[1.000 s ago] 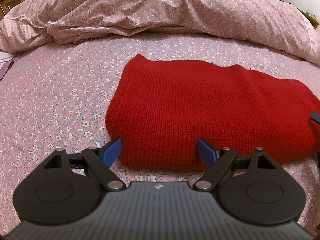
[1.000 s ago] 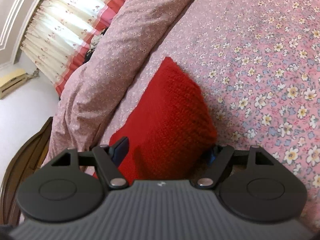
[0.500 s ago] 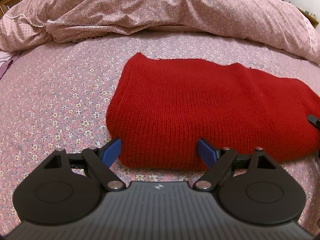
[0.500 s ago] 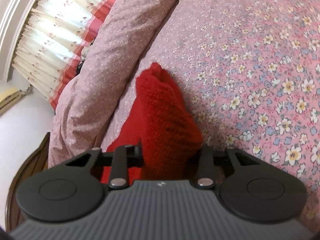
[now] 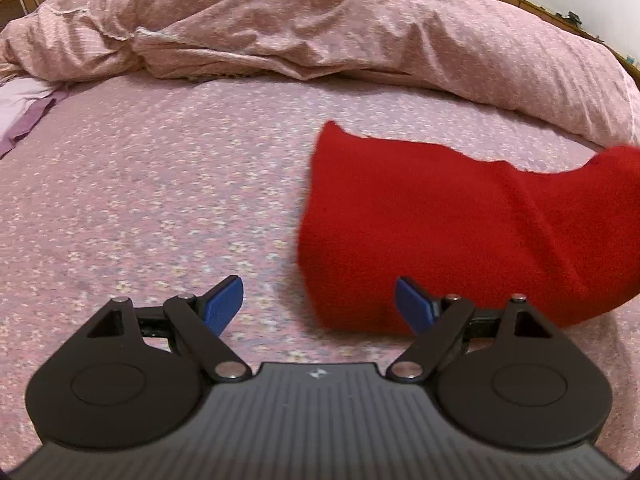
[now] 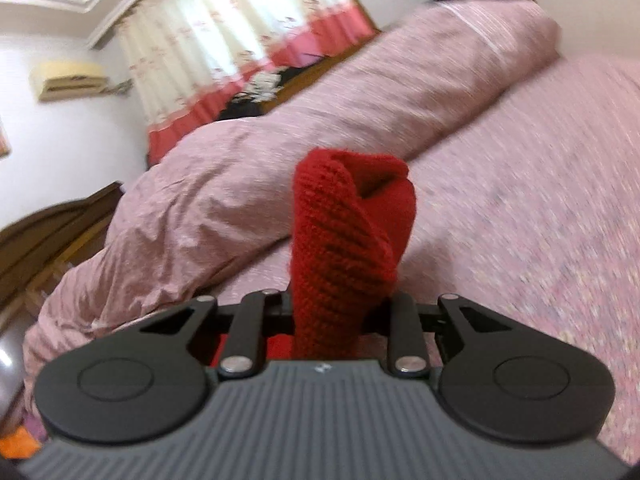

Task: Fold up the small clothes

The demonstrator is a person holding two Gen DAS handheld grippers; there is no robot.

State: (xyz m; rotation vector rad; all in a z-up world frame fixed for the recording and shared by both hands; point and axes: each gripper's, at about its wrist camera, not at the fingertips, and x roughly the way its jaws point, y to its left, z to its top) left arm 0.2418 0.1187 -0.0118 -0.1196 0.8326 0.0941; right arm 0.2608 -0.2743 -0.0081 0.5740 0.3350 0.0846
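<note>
A folded red knitted garment (image 5: 460, 232) lies on the pink flowered bed sheet (image 5: 160, 200), right of centre in the left wrist view. Its far right end is lifted off the sheet. My left gripper (image 5: 320, 304) is open and empty, low at the garment's near left corner; its blue right fingertip (image 5: 412, 304) is against the near edge. My right gripper (image 6: 332, 312) is shut on a bunched end of the red garment (image 6: 348, 236), which stands up between its jaws, raised above the bed.
A crumpled pink duvet (image 5: 320, 24) lies across the far side of the bed and also shows in the right wrist view (image 6: 240, 184). A wooden bed frame (image 6: 48, 236), curtains (image 6: 224, 40) and a wall air conditioner (image 6: 68, 78) stand behind. A purple cloth (image 5: 28, 116) lies far left.
My right gripper closed on the garment's right end and lifted it, swinging upward. My left gripper shifted left, so the garment now sits to its right.
</note>
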